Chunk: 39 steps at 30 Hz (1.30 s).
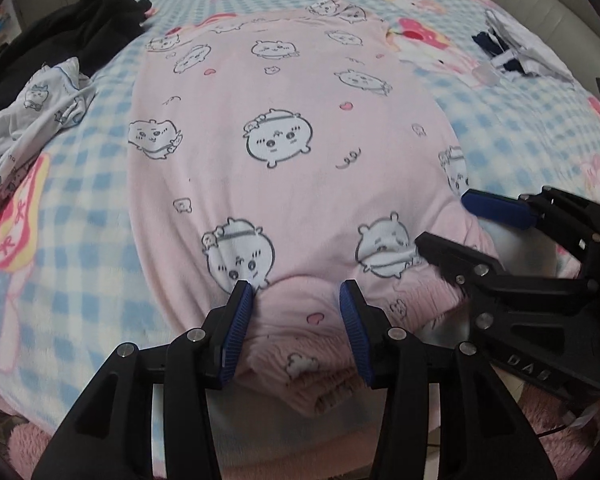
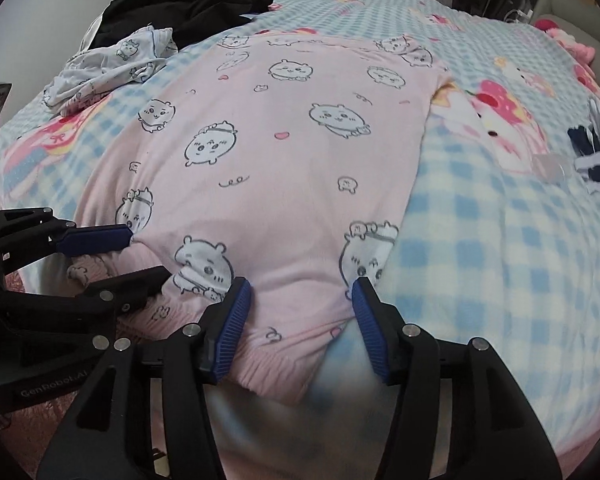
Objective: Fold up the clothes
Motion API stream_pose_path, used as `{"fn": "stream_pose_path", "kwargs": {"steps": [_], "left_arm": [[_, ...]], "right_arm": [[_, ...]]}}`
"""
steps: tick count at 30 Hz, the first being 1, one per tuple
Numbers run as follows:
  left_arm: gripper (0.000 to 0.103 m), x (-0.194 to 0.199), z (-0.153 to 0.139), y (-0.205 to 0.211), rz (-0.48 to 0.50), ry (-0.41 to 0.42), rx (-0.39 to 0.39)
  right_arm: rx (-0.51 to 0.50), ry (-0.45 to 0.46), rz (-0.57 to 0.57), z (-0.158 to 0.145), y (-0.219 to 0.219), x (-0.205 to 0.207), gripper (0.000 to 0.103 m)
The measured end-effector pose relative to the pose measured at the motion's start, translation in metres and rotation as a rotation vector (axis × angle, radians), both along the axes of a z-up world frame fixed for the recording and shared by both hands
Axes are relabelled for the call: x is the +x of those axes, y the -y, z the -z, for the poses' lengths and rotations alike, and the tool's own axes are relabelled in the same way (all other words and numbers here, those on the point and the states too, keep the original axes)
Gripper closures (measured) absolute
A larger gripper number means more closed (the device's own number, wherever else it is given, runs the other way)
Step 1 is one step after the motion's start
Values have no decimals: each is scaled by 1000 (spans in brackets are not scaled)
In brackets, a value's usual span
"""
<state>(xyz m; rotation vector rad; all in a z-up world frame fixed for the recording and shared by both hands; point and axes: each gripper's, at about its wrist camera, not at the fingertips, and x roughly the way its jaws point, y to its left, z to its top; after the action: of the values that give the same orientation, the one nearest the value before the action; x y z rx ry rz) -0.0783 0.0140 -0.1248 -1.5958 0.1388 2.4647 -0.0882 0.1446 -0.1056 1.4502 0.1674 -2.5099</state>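
Straddling: left hand-held gripper (image 1: pixel 296 290) spread wide over the near ribbed hem of the pink garment (image 1: pixel 284 120), pads either side of a raised bunch, not pinching.
Right hand-held gripper (image 2: pixel 300 288): also spread, at the same hem's far-right corner.
Handling: soft, light fleece, limp, likely clingy on the blanket; best taken at the thicker ribbed hem corners.
Where: garment lies flat, stretching ahead of both grippers.
Bed (image 2: pixel 480 220): plush blue-check blanket.
Beyond, left: white printed garment (image 1: pixel 32 120), black clothes (image 2: pixel 188 4); right: navy-white item (image 1: pixel 508 56).
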Motion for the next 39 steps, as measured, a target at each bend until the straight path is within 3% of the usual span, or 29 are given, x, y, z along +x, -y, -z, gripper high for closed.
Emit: {"fn": "stream_pose_path", "kwargs": {"steps": [7, 18, 23, 30, 31, 34, 36, 39], "left_arm": [[56, 14, 0, 12, -10, -1, 59], [56, 42, -6, 29, -22, -87, 131], [55, 41, -8, 47, -64, -58, 290], [54, 46, -9, 46, -69, -80, 323], [54, 45, -12, 50, -81, -90, 361], [53, 49, -24, 80, -171, -160, 582], [52, 50, -24, 92, -220, -178, 613], [52, 49, -18, 90, -224, -154, 566]], "right_arm": [[-58, 9, 15, -1, -17, 12, 45], [-99, -8, 12, -3, -24, 20, 45], [-93, -17, 16, -4, -26, 23, 45], [-101, -22, 12, -6, -30, 28, 45], [-101, -20, 11, -6, -30, 29, 45], [-132, -18, 26, -9, -35, 28, 45], [-172, -14, 47, -13, -39, 26, 45], [-208, -16, 65, -17, -40, 22, 45]]}}
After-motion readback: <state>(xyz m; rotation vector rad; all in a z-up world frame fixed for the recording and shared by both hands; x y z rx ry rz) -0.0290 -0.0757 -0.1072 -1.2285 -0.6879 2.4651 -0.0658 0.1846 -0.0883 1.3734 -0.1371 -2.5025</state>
